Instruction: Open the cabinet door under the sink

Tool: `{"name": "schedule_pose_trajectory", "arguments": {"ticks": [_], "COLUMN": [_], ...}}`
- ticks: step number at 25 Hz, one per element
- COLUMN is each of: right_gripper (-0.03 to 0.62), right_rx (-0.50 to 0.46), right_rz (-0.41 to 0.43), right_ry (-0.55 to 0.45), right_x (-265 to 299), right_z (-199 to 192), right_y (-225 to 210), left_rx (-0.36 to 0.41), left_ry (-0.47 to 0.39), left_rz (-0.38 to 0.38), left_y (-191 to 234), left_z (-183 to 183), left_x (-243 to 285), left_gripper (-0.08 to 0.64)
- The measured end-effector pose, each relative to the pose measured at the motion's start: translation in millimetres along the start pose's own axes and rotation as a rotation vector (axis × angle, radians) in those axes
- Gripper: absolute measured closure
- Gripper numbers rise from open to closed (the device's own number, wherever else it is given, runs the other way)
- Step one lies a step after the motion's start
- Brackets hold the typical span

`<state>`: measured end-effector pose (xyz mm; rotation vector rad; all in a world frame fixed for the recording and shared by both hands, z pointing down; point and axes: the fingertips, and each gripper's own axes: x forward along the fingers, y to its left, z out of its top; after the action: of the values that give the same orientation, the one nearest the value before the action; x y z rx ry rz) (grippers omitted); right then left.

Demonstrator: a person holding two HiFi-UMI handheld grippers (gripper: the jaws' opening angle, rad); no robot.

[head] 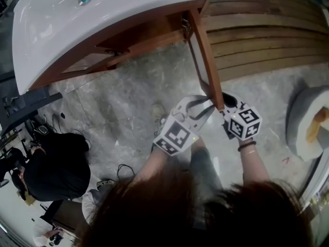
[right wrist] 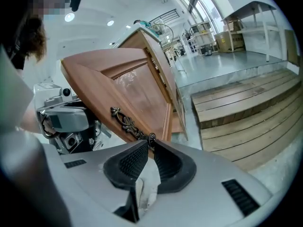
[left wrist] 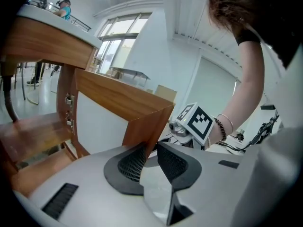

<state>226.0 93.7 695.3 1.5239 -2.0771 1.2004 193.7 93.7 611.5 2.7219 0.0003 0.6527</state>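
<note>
The brown wooden cabinet door (head: pixel 205 50) under the white sink (head: pixel 77 24) stands swung out from the cabinet. Both grippers meet at its free edge. My left gripper (head: pixel 207 105) has the door's lower corner (left wrist: pixel 150 126) between its pads and is closed on that edge (left wrist: pixel 150 150). In the right gripper view, the door's front face (right wrist: pixel 128 89) carries an ornate dark metal handle (right wrist: pixel 125 119). My right gripper (right wrist: pixel 150 148) is shut on the handle's lower knob. In the head view it sits just right of the door edge (head: pixel 225 107).
The cabinet's wooden shelf (left wrist: pixel 28 136) and two door hinges (left wrist: pixel 69 110) show inside the opening. Wooden planks (head: pixel 267 40) lie right of the door. A white round object (head: pixel 311 122) sits at the far right, and a person in black (head: pixel 56 163) is at the lower left.
</note>
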Motion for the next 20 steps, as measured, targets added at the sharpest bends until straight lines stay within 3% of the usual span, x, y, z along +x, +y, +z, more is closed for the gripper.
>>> {"name": "schedule_pose_trajectory", "arguments": {"ticks": [3, 14, 20], "right_gripper": [0.547, 0.548, 0.548], "right_rx": [0.023, 0.04, 0.015], "right_rz": [-0.034, -0.078, -0.084], "right_ry": [-0.021, -0.043, 0.017], "right_x": [-4.1, -4.1, -10.9], "right_z": [0.8, -1.2, -20.9], "right_y": [-11.3, -12.0, 1.4], "left_rx": [0.022, -0.02, -0.066], "left_ry": [0.002, -0.019, -0.015], "left_rz": [-0.02, -0.013, 0.016], "left_y": [-3.6, -8.4, -13.0], "left_z": [6.9, 7.9, 2.8], "left_x": [9.9, 3.9, -10.2], "left_gripper": [0.469, 0.471, 0.471]}}
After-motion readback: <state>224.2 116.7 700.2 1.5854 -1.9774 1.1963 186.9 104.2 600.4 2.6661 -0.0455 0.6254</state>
